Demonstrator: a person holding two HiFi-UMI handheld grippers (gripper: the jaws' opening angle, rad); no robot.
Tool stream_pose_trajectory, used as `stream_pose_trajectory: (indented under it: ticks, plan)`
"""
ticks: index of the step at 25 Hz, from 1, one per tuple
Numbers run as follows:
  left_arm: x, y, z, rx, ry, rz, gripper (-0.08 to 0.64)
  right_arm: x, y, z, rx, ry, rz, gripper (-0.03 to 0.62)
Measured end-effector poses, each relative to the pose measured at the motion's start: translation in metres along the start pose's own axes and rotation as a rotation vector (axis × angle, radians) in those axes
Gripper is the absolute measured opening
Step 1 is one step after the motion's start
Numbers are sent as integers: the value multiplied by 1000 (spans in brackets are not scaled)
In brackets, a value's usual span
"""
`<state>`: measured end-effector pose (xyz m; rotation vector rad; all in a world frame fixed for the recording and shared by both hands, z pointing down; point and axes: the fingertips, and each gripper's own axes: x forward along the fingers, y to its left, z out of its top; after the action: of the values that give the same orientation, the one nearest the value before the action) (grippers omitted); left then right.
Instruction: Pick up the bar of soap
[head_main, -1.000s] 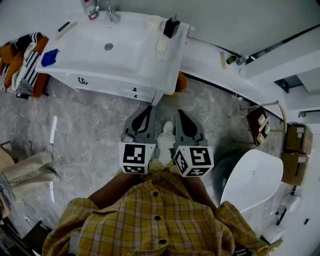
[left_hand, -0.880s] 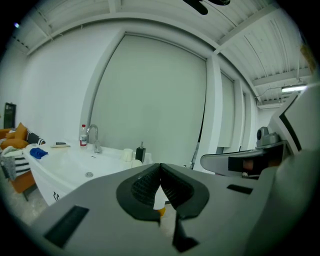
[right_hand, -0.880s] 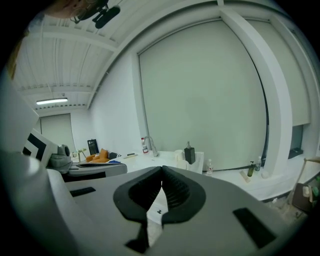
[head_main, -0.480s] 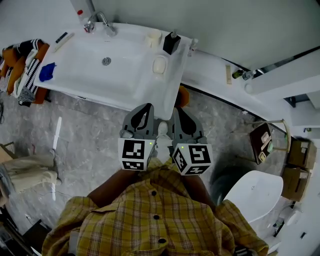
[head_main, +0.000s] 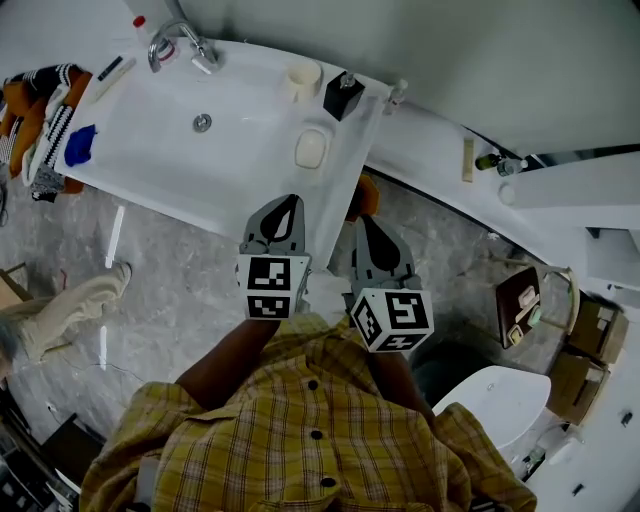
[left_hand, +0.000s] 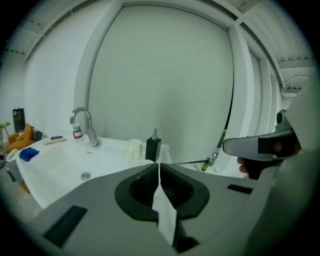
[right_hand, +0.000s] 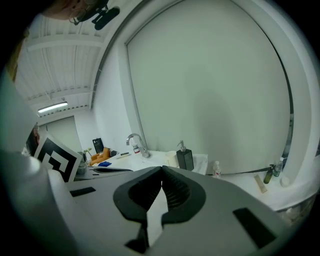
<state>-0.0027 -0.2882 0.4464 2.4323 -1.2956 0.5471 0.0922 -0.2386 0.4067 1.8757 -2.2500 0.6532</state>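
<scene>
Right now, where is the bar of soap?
Head view: the bar of soap lies on the basin, right side, below the cream cup and black dispenser.

I read no legible text, brand or number in any view. Left cube (head_main: 272, 287) and right cube (head_main: 392, 318) bear only black-and-white square marker patterns. Bottle (left_hand: 76, 132) beside the tap (left_hand: 91, 136) has a red label; print too small to read.

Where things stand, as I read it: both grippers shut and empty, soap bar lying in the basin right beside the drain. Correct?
Not quite. The head view shows the soap bar on the sink's flat ledge near the black dispenser, well apart from the drain. The left gripper and right gripper are shut and empty.
</scene>
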Motion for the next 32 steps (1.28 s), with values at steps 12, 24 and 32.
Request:
stream_pose_trajectory:
  ticks: [12, 24, 32]
  plan:
    - [95, 11, -12, 18, 118, 49, 75, 65, -52, 4, 10, 72, 50, 20]
    - [172, 33, -42, -1, 211, 76, 207, 104, -72, -16, 6, 151, 103, 20]
    - [205, 38, -59, 4, 283, 51, 258, 118, -82, -22, 16, 180, 116, 20]
